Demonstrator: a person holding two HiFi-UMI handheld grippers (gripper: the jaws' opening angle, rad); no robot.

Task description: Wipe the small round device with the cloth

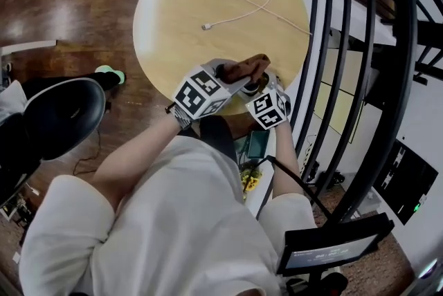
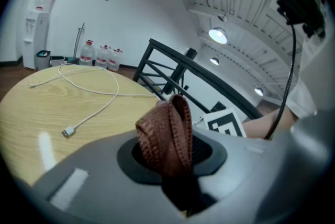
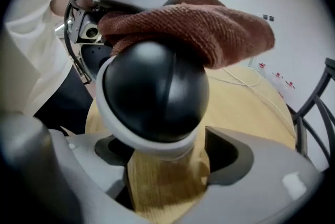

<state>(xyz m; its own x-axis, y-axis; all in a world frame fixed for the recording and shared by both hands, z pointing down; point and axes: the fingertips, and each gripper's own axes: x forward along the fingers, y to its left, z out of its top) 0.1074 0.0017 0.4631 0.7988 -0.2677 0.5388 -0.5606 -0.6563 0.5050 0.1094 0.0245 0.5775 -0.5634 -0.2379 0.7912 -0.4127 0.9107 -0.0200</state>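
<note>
A brown cloth [image 2: 167,134] stands bunched between the jaws of my left gripper [image 2: 175,165], which is shut on it. In the right gripper view the cloth [image 3: 209,29] lies draped over the top of the small round device [image 3: 154,92], a black dome with a white ring. The device sits between the jaws of my right gripper [image 3: 167,160], gripped at its sides, just above the wooden table. From the head view, both grippers meet at the table's near right edge: left gripper [image 1: 239,80], right gripper [image 1: 266,84], the cloth [image 1: 246,68] between them.
The round wooden table [image 1: 180,18] carries a white charging cable [image 1: 235,14] across its far half. A black metal railing [image 1: 360,45] runs close along the right. A dark chair [image 1: 55,115] stands at the left. A water dispenser [image 2: 36,24] stands by the far wall.
</note>
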